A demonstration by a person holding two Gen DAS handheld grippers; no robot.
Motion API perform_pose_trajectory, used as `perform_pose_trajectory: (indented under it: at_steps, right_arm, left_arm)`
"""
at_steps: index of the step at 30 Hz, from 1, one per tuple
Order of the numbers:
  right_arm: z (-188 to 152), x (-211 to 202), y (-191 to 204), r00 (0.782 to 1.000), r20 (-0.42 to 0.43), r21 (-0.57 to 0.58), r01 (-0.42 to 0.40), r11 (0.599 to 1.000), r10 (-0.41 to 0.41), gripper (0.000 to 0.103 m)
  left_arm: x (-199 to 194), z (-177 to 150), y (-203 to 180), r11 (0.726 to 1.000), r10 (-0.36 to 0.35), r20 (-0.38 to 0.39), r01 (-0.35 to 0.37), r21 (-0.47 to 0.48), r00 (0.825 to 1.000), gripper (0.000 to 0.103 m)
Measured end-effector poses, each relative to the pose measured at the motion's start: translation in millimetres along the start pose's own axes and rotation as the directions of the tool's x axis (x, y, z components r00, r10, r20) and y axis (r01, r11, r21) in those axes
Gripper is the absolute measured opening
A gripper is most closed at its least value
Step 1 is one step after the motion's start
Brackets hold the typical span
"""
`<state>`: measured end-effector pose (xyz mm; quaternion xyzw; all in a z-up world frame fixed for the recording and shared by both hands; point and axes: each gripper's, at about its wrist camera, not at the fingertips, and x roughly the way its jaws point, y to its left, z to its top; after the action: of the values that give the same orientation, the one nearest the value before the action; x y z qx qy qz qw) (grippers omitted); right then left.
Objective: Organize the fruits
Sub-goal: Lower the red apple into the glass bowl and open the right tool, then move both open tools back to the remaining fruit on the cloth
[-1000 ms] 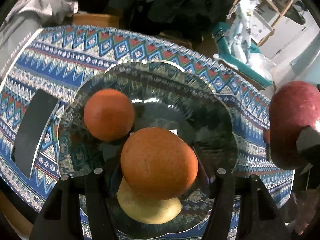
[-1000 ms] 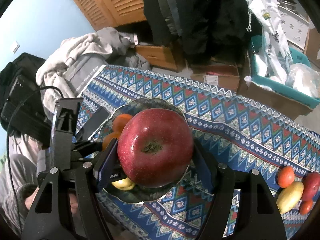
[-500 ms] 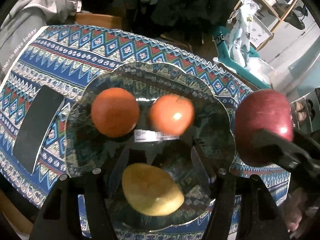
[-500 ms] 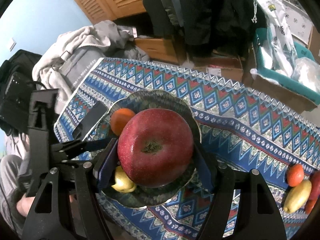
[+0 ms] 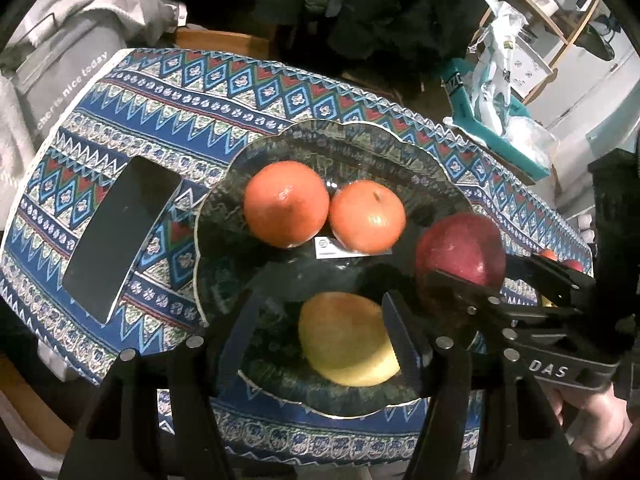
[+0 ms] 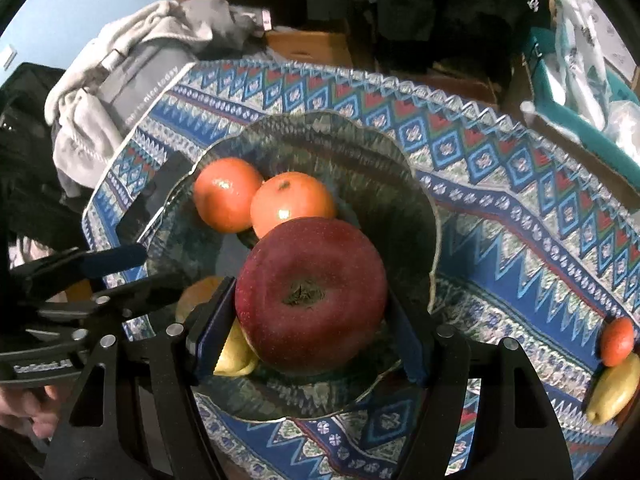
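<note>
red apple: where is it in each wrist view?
Left wrist: red apple at right of centre, over the plate's right rim, held in the right claw.
Right wrist: red apple at centre, between the claw's pads, above the plate.
Shared landmark: the two oranges touching on the dark plate.

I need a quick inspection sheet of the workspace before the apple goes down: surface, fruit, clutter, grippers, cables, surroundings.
Surface: patterned tablecloth covers the table.
Job's things: dark glass bowl holds two oranges and a yellow fruit; red apple held above the bowl; more fruit loose at the cloth's right edge.
Clutter: black phone lying left of the bowl.
Grippers: right gripper shut on the apple; left gripper open over the yellow fruit, holding nothing.
Cables: nothing seen.
Surroundings: grey clothing heaped at left; teal bin with bags at right.
</note>
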<state>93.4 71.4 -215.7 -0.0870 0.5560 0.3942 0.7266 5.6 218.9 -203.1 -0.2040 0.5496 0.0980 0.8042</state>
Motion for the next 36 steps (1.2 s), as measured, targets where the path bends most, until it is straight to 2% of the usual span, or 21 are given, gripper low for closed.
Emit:
perform_pose_trajectory:
  at_steps: [10, 16, 27, 36]
  right_arm:
    - [-3.6, 14.4, -0.2, 0.999, -0.028, 0.013, 0.022, 1.000, -0.022, 0.072]
    - [5.5, -8.3, 2.3, 0.999, 0.038, 0.015, 0.001, 1.000, -0.002, 0.072]
    - [7.5, -57.8, -0.2, 0.986, 0.123, -0.015, 0.119, 0.993, -0.116, 0.072]
    - [-3.7, -95.5, -16.5, 0.974, 0.161, 0.017, 0.160, 0.987, -0.161, 0.072]
  left_arm:
    - [-8.5, -2.4, 2.5, 1.000, -0.001, 0.008, 0.001, -0.005, 1.000, 0.066]
    - [-13.6, -2.1, -1.7, 1.000, -0.005, 0.017, 0.005, 0.000, 1.000, 0.066]
    - [-23.6, -0.2, -16.1, 1.000, -0.027, 0.033, 0.027, 0.015, 0.999, 0.066]
    - [-29.8, -0.1, -42.1, 0.997, -0.055, 0.042, 0.053, 0.063, 0.998, 0.067]
